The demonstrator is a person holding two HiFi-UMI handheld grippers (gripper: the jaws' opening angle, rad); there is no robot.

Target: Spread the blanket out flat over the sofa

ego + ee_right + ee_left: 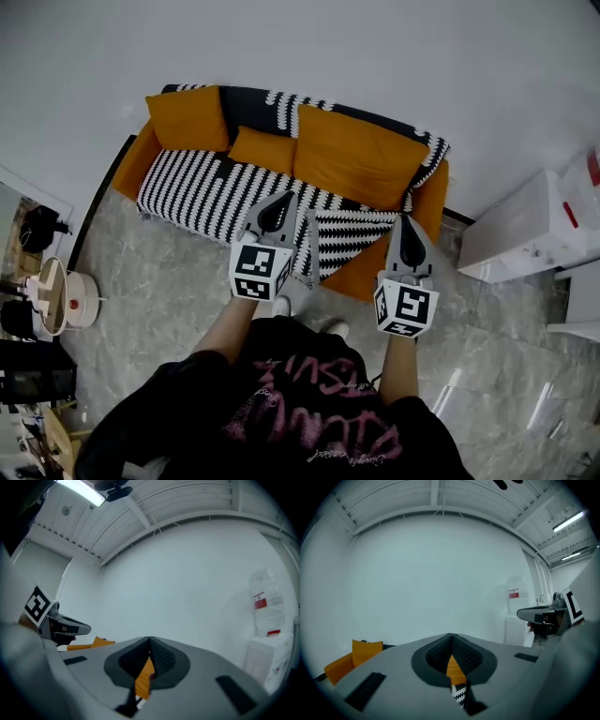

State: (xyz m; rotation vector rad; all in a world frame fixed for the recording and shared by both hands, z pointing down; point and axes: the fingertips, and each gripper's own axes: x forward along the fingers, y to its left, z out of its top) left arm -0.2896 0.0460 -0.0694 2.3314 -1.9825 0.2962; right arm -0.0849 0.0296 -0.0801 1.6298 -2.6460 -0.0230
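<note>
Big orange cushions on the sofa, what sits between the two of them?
A smaller orange cushion sits there, between the left big cushion and the right big cushion, resting on the zigzag blanket. The head view shows it.

white wall (pixel 375 56) | grey marble floor (pixel 169 309) | white cabinet (pixel 525 230) at right | ceiling strip light (pixel 86 491) lit

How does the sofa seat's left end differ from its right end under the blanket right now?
The left end is covered flat by the striped blanket to its front edge; the right end shows bare orange seat, with a fold of blanket beside it. The left armrest is bare; the right armrest has blanket draped over its top. Shared: an orange cushion at each end, the left cushion and the right cushion.
</note>
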